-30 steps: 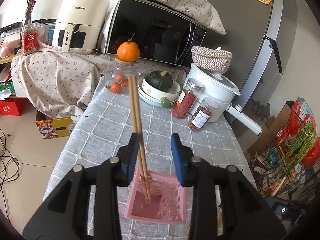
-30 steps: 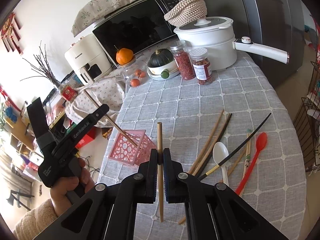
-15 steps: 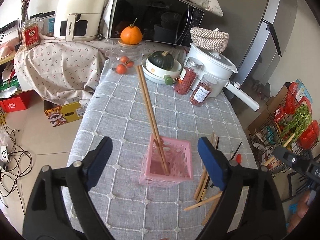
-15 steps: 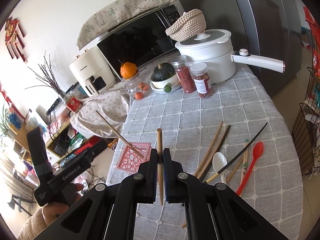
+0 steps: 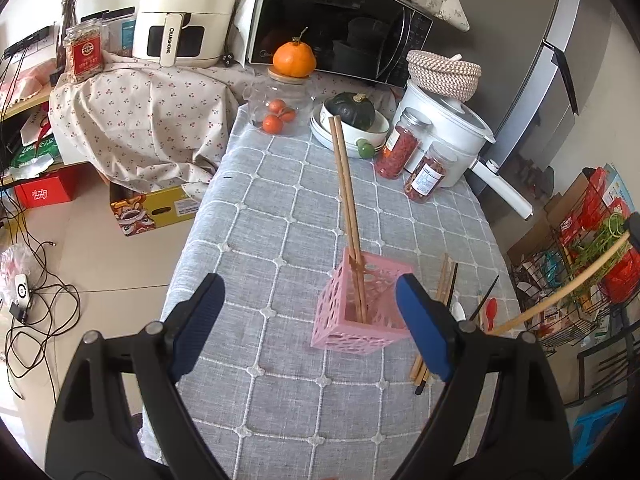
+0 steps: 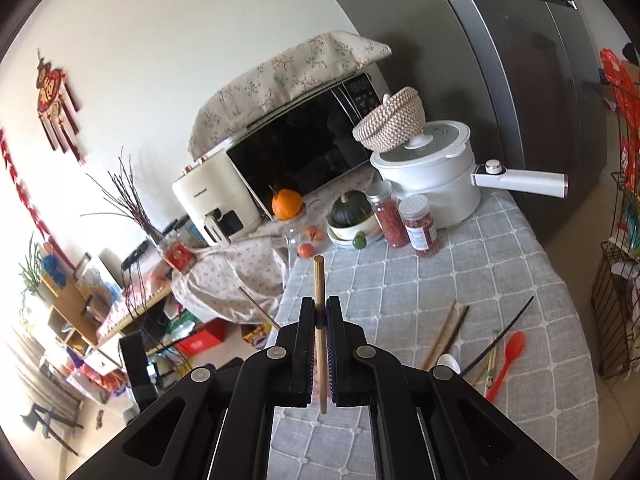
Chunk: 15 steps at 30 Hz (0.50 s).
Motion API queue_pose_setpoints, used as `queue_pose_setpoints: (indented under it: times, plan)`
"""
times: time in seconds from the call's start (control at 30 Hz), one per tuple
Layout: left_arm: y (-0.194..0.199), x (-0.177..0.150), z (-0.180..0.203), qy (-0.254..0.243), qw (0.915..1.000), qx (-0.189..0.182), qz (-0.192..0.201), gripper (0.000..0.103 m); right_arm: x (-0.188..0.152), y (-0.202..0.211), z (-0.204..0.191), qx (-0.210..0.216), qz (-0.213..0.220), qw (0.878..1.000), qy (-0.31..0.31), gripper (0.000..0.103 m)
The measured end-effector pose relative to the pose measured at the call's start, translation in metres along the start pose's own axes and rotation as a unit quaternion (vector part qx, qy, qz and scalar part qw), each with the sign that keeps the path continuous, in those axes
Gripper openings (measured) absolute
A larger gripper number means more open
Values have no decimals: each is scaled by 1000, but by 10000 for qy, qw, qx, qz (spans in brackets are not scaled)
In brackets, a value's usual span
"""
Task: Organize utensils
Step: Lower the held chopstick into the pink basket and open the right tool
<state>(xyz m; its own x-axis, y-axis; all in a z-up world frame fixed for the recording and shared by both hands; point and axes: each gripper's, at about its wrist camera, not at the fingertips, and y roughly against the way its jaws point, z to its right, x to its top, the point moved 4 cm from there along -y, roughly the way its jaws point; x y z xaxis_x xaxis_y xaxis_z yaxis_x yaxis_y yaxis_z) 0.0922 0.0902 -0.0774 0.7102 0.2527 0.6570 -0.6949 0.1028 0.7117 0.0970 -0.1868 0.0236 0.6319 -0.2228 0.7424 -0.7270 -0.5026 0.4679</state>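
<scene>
You have two chopsticks standing in the pink basket, your left gripper has its jaws open and empty, your right gripper clamps another chopstick, and roughly six utensils lie loose on the tabletop.

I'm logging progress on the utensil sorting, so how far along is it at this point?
Done: two chopsticks stand in the pink basket, and the left gripper is open and empty. In hand: the right gripper is shut on one chopstick. Left: the loose chopsticks, white spoon, black chopstick and red spoon lie on the tablecloth.
</scene>
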Motion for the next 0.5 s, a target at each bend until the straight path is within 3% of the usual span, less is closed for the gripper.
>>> queue_pose_setpoints:
  times: [0.17, 0.5]
  plan:
    - [-2, -6, -1, -216, 9996, 55, -172, 87, 11, 4, 2, 83, 314, 9993, -171, 5]
    - [-3, -20, -18, -455, 9973, 122, -556, 87, 10, -29, 1, 126, 342, 9986, -383, 5]
